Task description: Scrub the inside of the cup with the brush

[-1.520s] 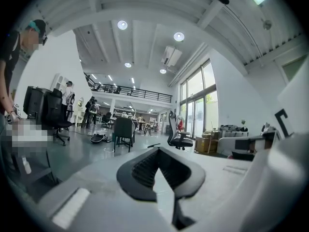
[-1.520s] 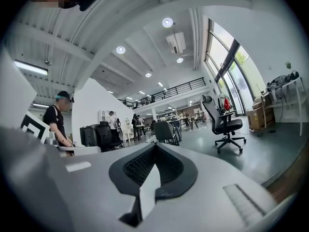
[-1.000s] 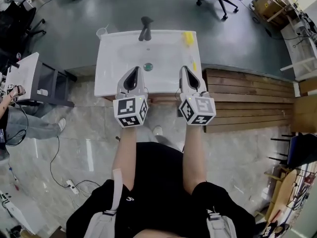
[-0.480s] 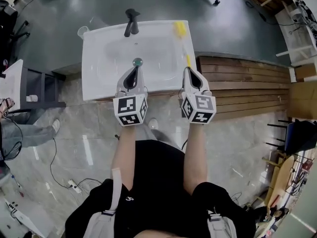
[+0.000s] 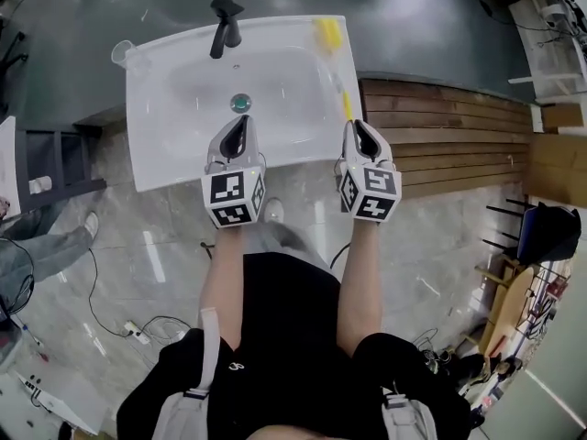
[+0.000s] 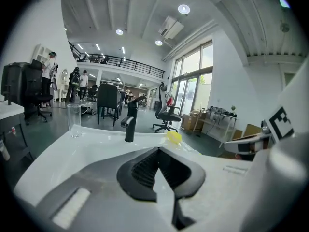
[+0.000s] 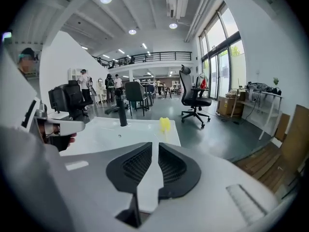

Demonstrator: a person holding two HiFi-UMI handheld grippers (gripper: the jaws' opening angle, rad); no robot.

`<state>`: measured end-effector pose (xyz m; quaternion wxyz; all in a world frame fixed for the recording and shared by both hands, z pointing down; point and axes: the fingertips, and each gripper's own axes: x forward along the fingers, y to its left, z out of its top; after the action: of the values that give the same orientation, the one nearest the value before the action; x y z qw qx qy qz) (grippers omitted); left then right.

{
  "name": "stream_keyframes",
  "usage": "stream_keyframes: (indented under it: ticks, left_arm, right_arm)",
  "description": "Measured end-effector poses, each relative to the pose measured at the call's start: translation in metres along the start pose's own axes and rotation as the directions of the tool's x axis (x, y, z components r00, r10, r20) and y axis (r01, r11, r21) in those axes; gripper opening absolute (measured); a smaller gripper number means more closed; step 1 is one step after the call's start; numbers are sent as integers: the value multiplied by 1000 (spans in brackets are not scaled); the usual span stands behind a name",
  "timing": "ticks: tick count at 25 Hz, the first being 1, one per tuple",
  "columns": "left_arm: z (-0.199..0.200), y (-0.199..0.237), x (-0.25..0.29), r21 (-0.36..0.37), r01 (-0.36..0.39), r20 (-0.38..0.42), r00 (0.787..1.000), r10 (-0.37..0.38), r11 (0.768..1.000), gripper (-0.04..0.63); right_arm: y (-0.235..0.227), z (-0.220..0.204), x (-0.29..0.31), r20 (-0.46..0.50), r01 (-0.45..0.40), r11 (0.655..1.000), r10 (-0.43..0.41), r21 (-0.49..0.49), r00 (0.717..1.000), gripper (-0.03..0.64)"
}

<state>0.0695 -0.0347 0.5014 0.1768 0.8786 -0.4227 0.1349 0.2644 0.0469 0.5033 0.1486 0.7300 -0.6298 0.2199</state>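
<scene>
cup (image 6: 73, 121) clear, upright at sink (image 5: 174, 154) corner; left jaws clenched, right just opening, both empty.

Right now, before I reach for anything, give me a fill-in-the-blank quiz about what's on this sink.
The clear cup stands at the far ___ corner of the sink.
The brush lying along the sink's right rim has a ___ head.
The faucet between them is ___ in colour.
The drain sits just ahead of the left tool, whose jaws are ___.
Missing words: left; yellow; black; shut.
</scene>
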Motion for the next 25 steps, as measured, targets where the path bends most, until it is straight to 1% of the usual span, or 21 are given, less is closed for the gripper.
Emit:
stream_keyframes:
  ticks: [3,6,10,18,22,25]
  left_arm:
    - [-8,4,10,-2,10,-28,1000,-10,1000,-2]
    - [-18,6,20,12,28,-61,998,-28,1000,-2]
    - [-26,7,33,14,58,-86,995,-57,998,-2]
    - [-33,5,52,100,123,-143,984,-108,987,-2]
    - [-34,7,56,106,153,-155,979,-136,983,-2]
    - [-34,12,59,106,159,-162,977,-141,981,-2]
  right_arm:
    - [-7,-12,9,-44,21,1000,-21,-3,999,57]
    - [-12,-21,19,-83,32,999,-32,0,996,73]
    - [-17,-28,35,-116,37,999,-38,-10,993,90]
    - [-28,-46,62,-195,33,997,-46,-68,980,95]
    - [-30,-52,75,-227,26,996,-45,-86,973,104]
    - [-34,-55,85,-252,25,994,-51,-107,966,104]
